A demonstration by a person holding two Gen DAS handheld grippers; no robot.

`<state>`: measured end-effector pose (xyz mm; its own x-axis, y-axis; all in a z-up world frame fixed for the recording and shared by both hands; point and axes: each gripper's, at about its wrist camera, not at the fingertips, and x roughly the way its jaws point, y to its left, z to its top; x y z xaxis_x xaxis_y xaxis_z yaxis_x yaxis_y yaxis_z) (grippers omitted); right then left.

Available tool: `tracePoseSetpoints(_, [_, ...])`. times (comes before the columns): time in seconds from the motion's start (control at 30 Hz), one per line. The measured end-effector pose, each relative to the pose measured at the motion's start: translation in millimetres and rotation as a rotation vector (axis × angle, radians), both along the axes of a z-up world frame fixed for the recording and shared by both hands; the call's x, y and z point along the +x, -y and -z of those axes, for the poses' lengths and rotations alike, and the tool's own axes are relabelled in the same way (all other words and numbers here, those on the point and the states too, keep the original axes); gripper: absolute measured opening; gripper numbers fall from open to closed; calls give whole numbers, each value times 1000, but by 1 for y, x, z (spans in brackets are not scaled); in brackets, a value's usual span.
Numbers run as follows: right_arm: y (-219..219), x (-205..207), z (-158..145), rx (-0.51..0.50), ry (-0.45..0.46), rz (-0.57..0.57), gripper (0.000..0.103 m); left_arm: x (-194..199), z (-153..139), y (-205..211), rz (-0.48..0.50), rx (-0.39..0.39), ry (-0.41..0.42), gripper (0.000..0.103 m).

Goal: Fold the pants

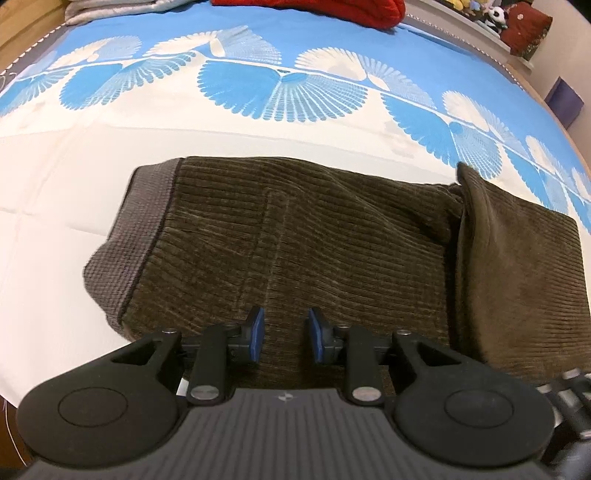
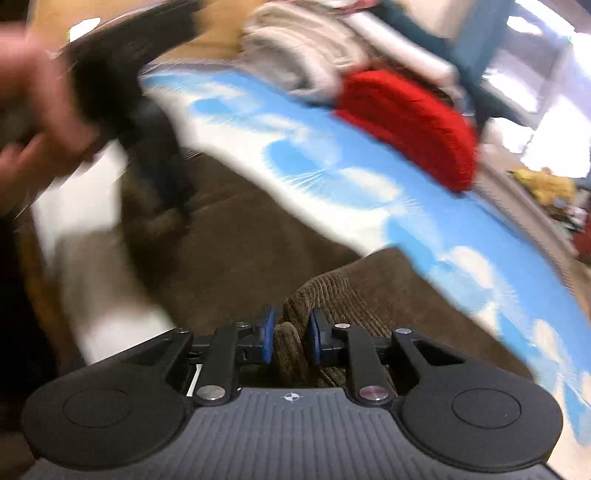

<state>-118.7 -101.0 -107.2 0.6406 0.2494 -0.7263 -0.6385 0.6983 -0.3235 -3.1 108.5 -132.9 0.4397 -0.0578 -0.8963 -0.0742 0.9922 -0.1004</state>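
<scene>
Brown corduroy pants [image 1: 295, 240] lie across the bed with the grey waistband [image 1: 140, 229] at the left and a part folded over at the right [image 1: 517, 277]. My left gripper [image 1: 286, 330] stands on their near edge, pointing steeply down, jaws a little apart with flat cloth showing between the blue pads. In the blurred right wrist view, my right gripper [image 2: 291, 334] is shut on a raised bunch of the pants [image 2: 240, 258]. A hand [image 2: 37, 110] holds the left gripper [image 2: 166, 184] at upper left, over the cloth.
The bedcover [image 1: 258, 92] is white near me and blue with fan patterns farther back. A red cloth [image 1: 332, 11] [image 2: 410, 125] and folded grey-white bedding [image 1: 129, 11] [image 2: 306, 51] lie at the far end. A shelf with plush toys [image 1: 491, 18] runs along the right.
</scene>
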Motion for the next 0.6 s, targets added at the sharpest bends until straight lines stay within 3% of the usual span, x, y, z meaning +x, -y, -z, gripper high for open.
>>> tracePoseSetpoints(0.03, [-1,0,13,-48,-19,-6,23,0,1,4,8,1,1,29])
tracePoseSetpoints(0.1, [2,-3,13,-31,-11,13,25,-2,0,10,30,-4,13,29])
tracePoseSetpoints(0.27, [29,-2,-37,173,-23,116,32,-5,-10,30,127,-57,95,29])
tracePoseSetpoints(0.4, [63,-4,-56,212,10,200,34,-5,-10,47,180,-152,130,29])
tracePoseSetpoints(0.5, [96,9,-44,202,-8,324,34,-5,-11,66,250,-227,168,29])
tracePoseSetpoints(0.6, [122,18,-10,94,-98,466,34,-7,-8,89,341,-271,180,29])
